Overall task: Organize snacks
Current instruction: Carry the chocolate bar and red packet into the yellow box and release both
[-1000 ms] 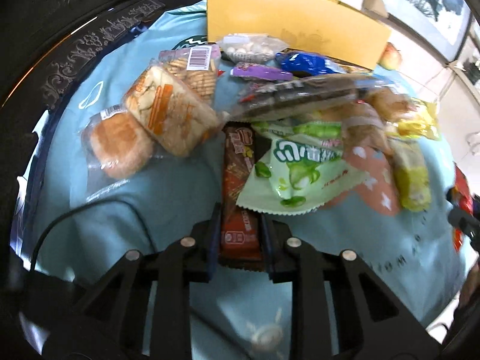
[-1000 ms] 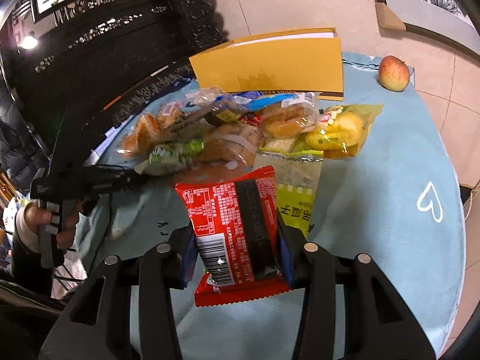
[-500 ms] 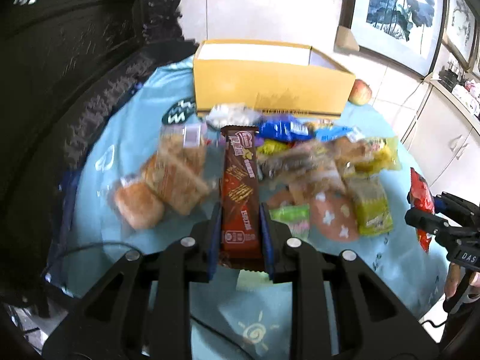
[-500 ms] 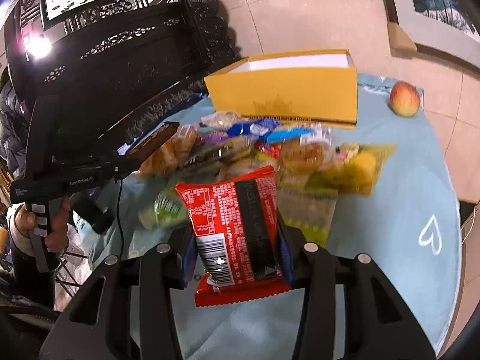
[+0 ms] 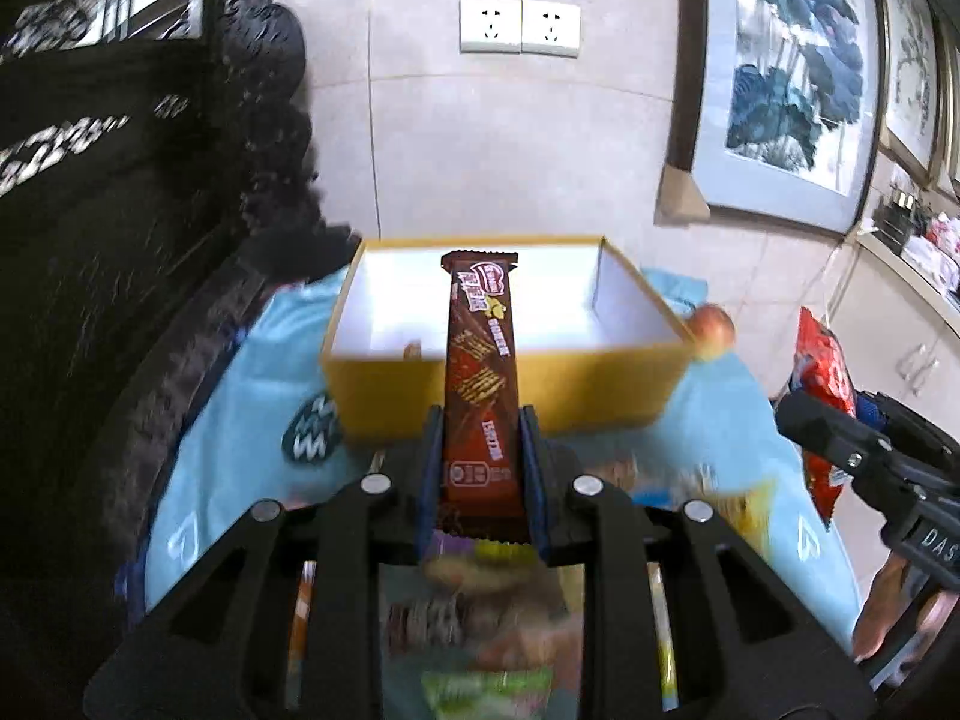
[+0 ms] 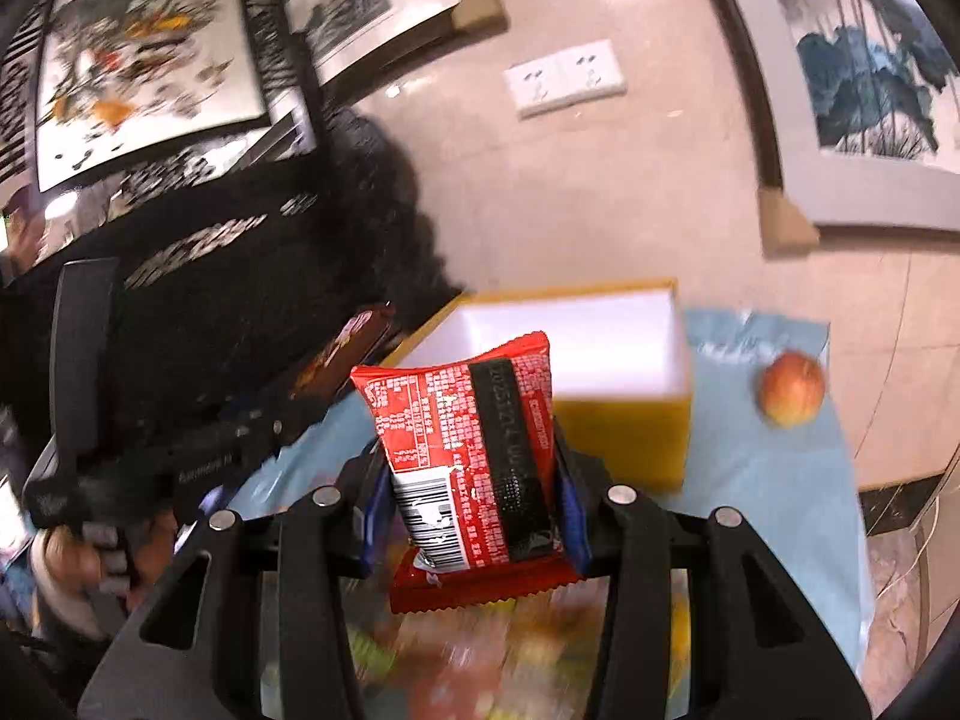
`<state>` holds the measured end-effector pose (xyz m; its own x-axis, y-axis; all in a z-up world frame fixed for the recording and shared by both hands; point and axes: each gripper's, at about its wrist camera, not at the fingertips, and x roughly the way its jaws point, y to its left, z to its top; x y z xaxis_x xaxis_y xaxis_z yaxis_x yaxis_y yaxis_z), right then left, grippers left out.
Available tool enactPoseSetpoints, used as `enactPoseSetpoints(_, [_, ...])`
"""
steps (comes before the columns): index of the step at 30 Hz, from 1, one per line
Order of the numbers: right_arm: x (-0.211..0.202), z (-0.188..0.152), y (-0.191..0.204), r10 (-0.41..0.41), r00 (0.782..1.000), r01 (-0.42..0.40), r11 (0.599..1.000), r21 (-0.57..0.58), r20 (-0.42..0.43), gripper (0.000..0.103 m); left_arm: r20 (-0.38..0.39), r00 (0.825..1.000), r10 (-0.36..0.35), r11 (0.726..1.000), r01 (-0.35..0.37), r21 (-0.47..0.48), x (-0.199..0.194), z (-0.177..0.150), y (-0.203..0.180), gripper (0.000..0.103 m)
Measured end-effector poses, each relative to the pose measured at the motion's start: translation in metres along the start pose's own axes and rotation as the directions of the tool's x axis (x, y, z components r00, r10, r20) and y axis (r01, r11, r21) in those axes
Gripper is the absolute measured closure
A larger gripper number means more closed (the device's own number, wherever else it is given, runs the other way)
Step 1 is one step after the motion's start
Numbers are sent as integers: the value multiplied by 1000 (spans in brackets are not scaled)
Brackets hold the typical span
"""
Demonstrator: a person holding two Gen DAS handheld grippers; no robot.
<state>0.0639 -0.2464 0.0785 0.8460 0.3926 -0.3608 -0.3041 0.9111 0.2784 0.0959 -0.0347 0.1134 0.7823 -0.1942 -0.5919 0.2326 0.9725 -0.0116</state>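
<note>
The left gripper (image 5: 480, 468) pinches the lower end of a brown chocolate wafer bar (image 5: 480, 372), which stands upright between its jaws, its top reaching over the open yellow box (image 5: 600, 384). The right gripper (image 6: 474, 498) clamps a red snack packet (image 6: 468, 450), barcode side toward the camera, held up in front of the same box (image 6: 630, 426). The box sits on a light blue tablecloth (image 6: 774, 480), with an apple (image 6: 791, 388) just beside it. Blurred snacks (image 5: 480, 618) lie below the left gripper.
</note>
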Motion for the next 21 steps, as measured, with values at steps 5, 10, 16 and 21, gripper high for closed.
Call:
enactPoseSetpoints(5, [54,23,-26,-104,994,102,992,74,20,58,-63,998,11,998,-14,-53,63,39,-1,79])
enactPoseSetpoints(10, [122,30,-57,-167,985,172,977,127,-50,58,-145,989,7,994,-23,-105,131,56,4,79])
enactPoseSetpoints(16, [169,31,-76,-201,973,214,968,128,-111,57,-224,974,15,989,-48,-143,184,58,13,78])
enactPoseSetpoints(21, [178,28,-74,-232,965,244,965,95,-123,35,-199,978,55,967,-102,-234,189,54,27,5])
